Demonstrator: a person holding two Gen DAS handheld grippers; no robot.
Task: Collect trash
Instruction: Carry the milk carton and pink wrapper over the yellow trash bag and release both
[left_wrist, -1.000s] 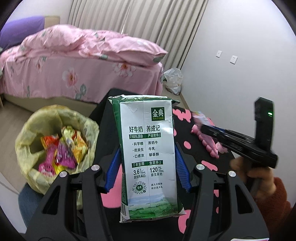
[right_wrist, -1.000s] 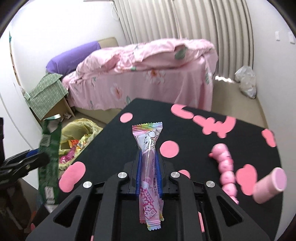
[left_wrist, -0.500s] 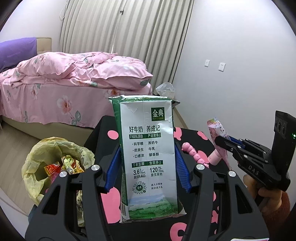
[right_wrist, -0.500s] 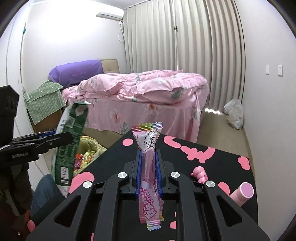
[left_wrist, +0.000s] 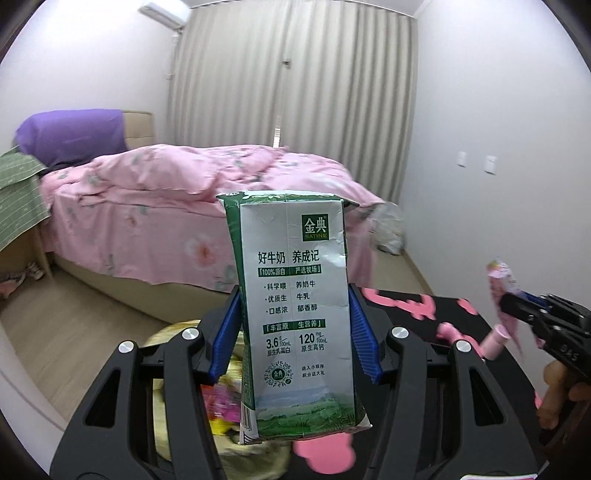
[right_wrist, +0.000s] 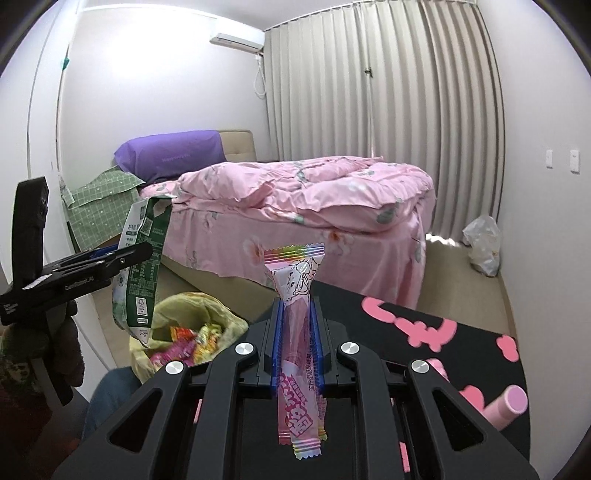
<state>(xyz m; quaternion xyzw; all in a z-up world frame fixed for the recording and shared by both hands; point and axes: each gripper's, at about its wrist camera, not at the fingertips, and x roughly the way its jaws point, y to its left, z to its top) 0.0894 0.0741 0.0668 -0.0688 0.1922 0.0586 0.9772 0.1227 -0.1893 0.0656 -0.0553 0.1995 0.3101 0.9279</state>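
Blue-padded left tongs (left_wrist: 295, 332) are clenched on the sides of an upright green-and-white milk carton (left_wrist: 295, 317), held in the air above a yellow plastic trash bag (right_wrist: 192, 317) holding bright wrappers. Right tongs (right_wrist: 297, 343) pinch a long pink candy wrapper (right_wrist: 297, 332) — it stands upright between the pads, over the black tabletop with pink shapes (right_wrist: 461, 332). A pink cylindrical stick (right_wrist: 508, 402) lies on that tabletop. Beyond — a bed with pink floral bedding (right_wrist: 314, 206) and pale pleated curtains (right_wrist: 388, 92).
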